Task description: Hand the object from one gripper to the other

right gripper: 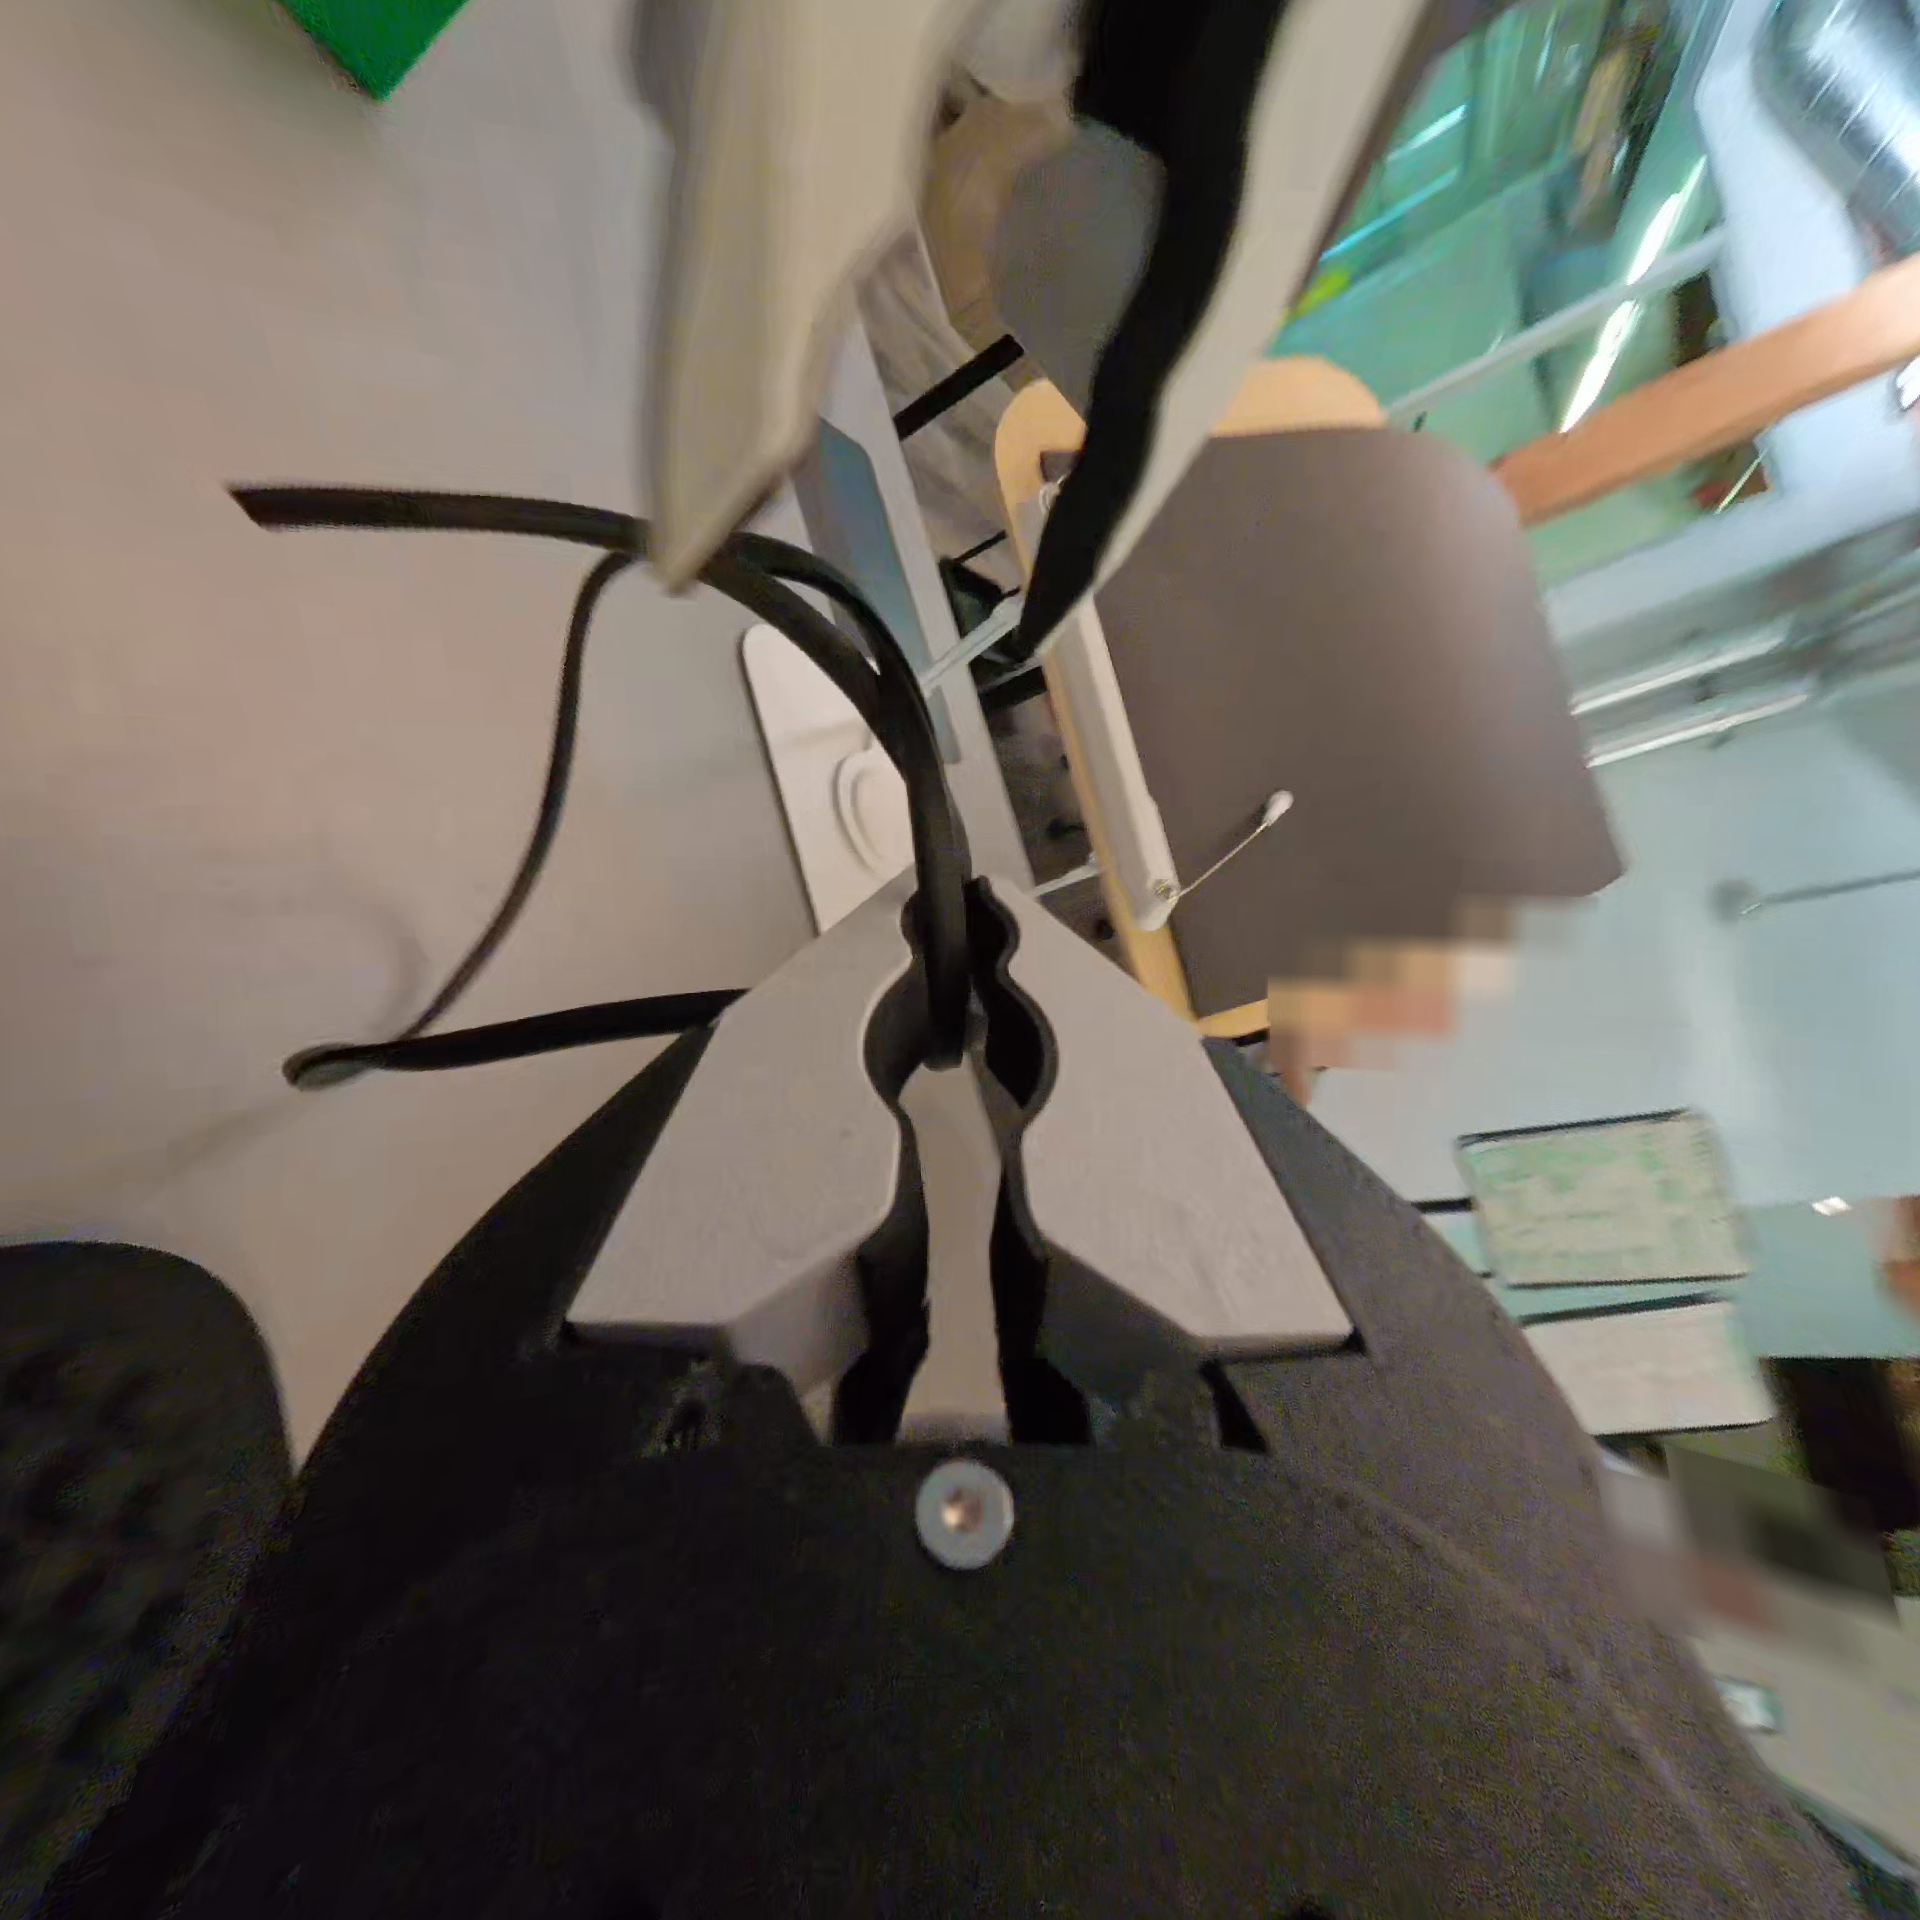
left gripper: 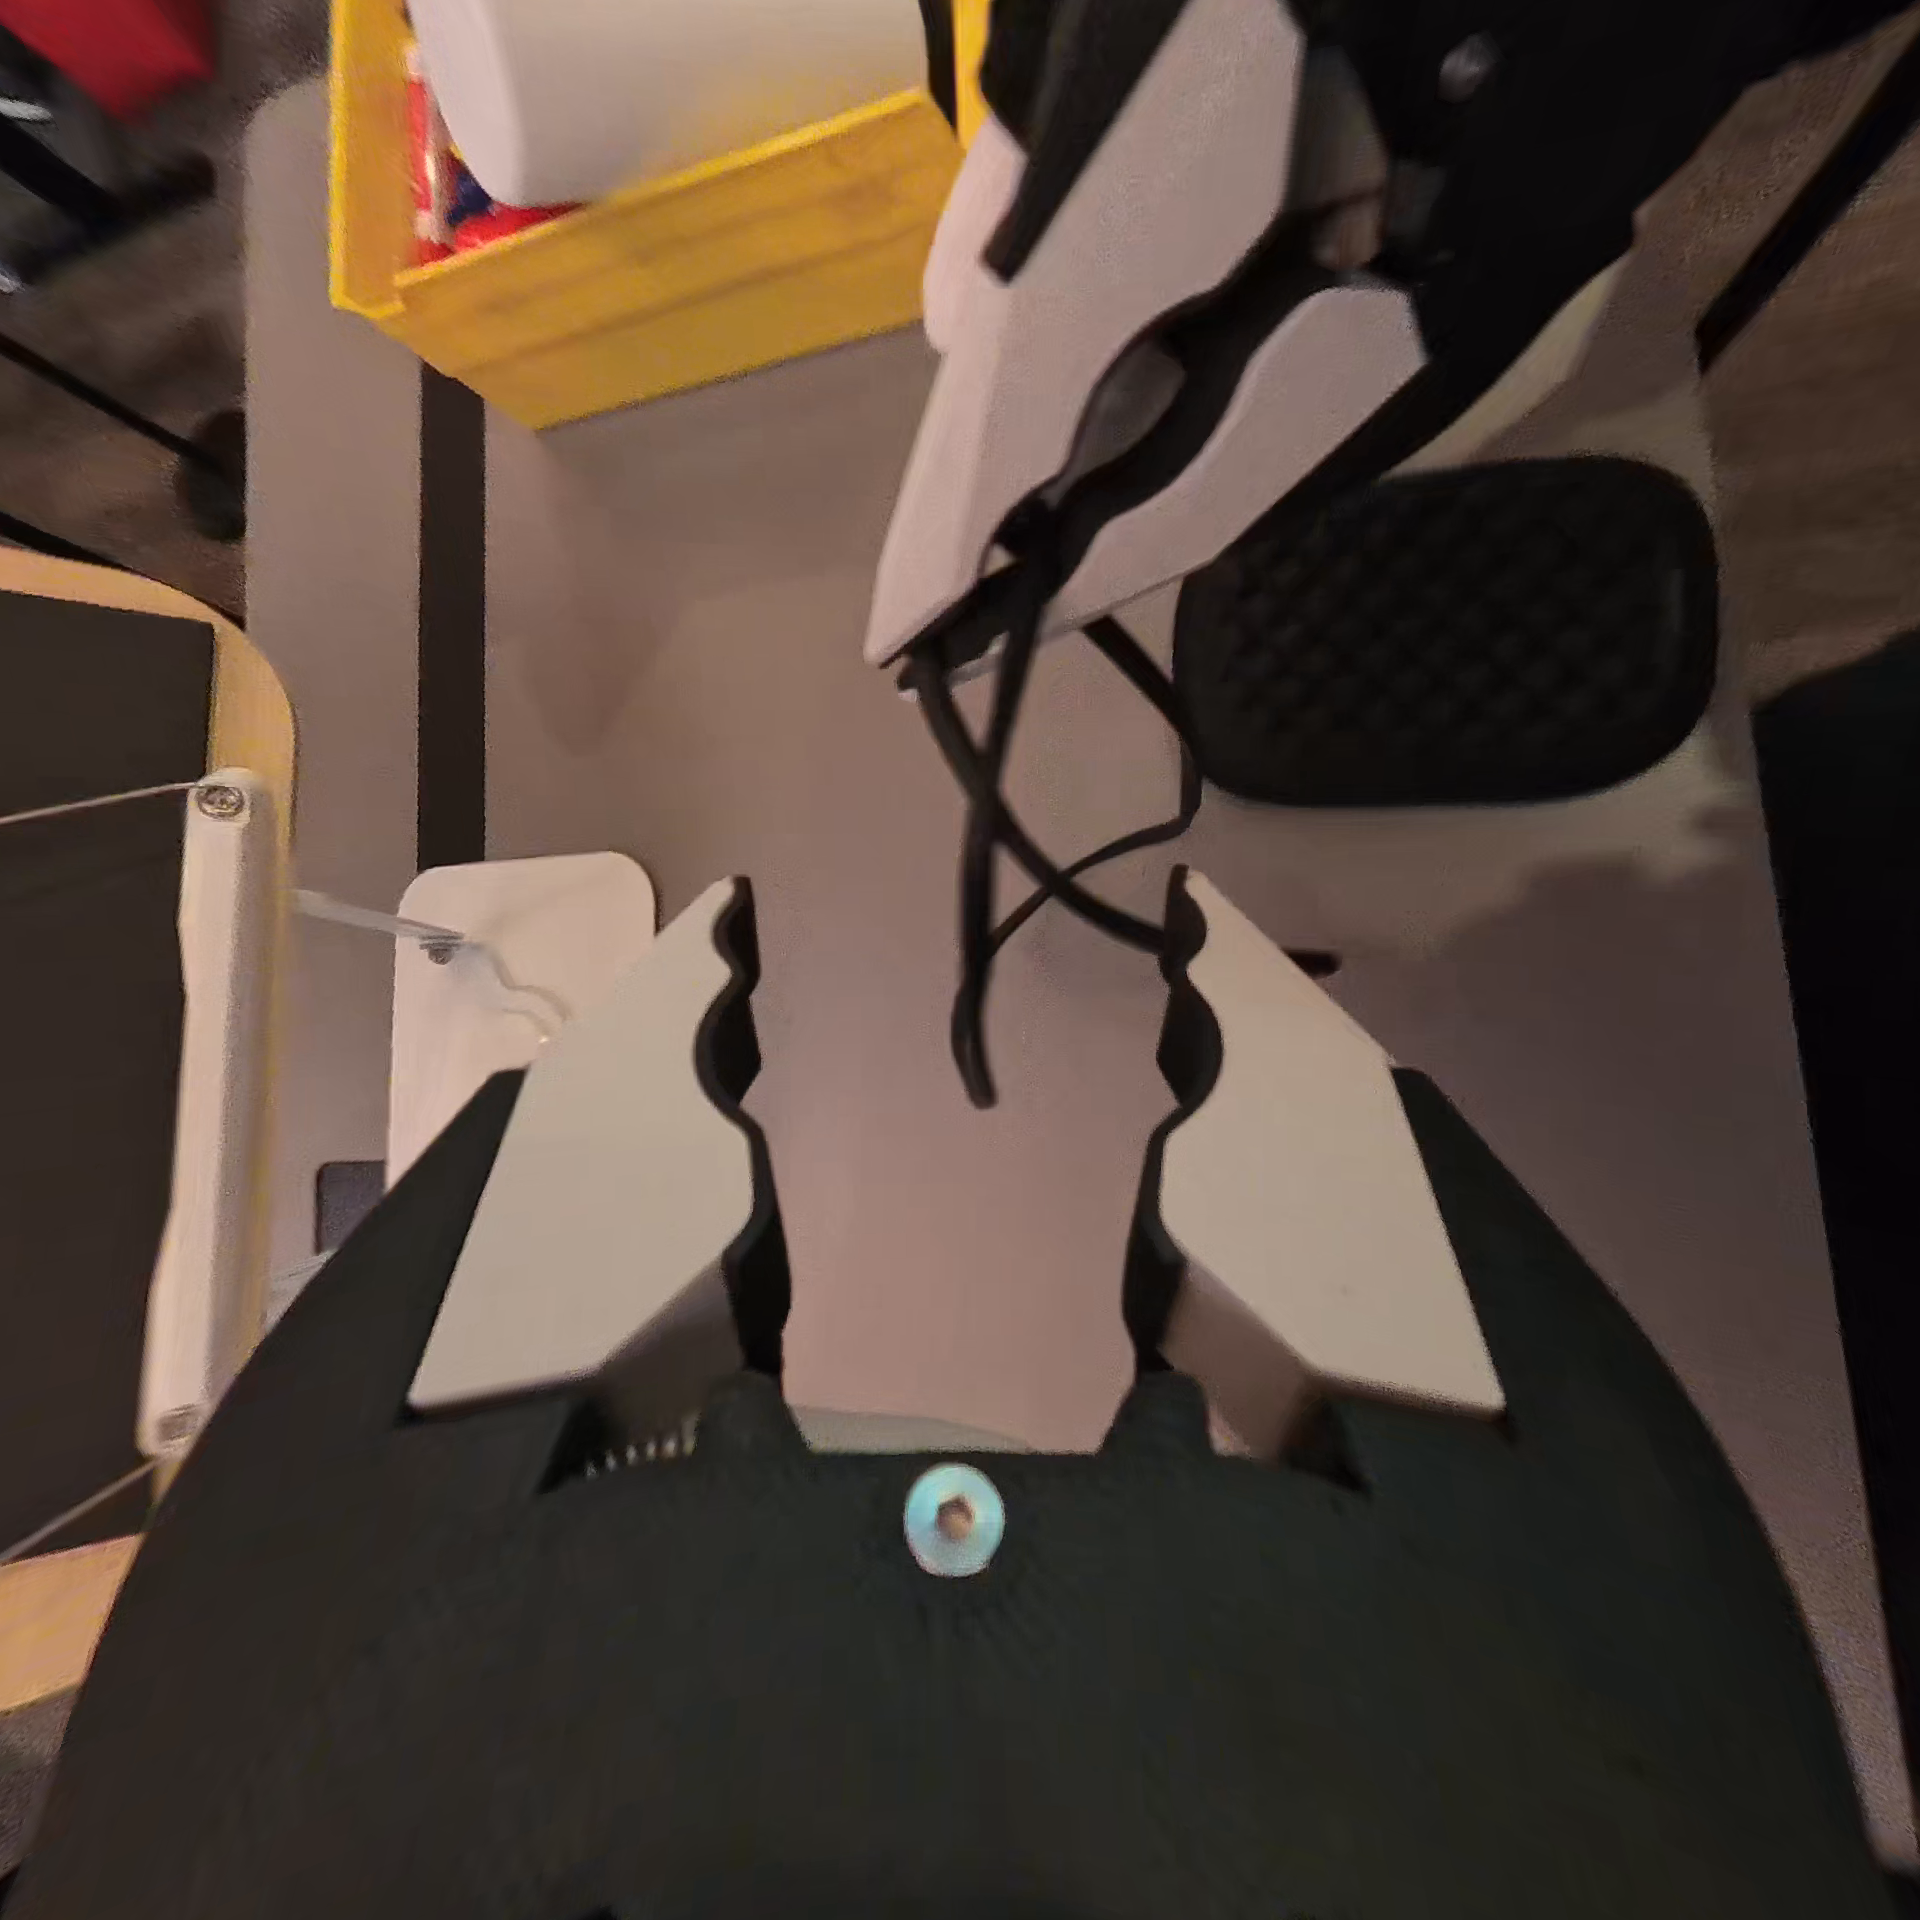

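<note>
Right wrist view shows the right gripper (right gripper: 961,971) clenched on the black cord bundle (right gripper: 914,727), its strands dangling between the spread fingers of the left gripper (left gripper: 961,997), which apparently must close before release.

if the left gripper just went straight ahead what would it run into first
Most likely the dangling black cord, which hangs from the shut right gripper between the open left gripper's fingers; depth is unclear.
</note>
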The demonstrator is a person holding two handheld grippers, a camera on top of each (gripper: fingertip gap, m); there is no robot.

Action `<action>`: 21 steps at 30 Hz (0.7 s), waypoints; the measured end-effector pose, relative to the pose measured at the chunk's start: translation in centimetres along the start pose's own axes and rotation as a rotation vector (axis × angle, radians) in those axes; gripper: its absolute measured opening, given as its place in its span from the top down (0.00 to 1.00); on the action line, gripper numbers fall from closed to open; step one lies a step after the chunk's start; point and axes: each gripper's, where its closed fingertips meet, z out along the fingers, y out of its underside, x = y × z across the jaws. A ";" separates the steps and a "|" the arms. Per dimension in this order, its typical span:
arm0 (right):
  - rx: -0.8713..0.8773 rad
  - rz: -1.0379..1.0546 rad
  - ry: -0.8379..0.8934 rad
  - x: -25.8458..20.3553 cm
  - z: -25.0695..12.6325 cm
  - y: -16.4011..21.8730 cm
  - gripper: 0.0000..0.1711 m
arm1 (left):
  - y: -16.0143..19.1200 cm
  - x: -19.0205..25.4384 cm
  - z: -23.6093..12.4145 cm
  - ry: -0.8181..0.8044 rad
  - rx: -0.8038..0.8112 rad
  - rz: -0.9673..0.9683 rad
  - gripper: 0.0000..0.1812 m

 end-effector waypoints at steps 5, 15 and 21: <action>-0.073 0.200 -0.059 0.4 0.6 1.3 1.00 | 0.0 0.7 2.3 -0.167 0.104 -0.103 0.42; -0.048 0.507 -0.153 -0.7 0.8 0.7 1.00 | -0.9 -0.8 5.8 -0.517 0.194 -0.135 0.49; -0.014 0.574 -0.194 -0.9 0.2 1.1 1.00 | -0.9 -1.4 5.0 -0.540 0.214 -0.095 0.86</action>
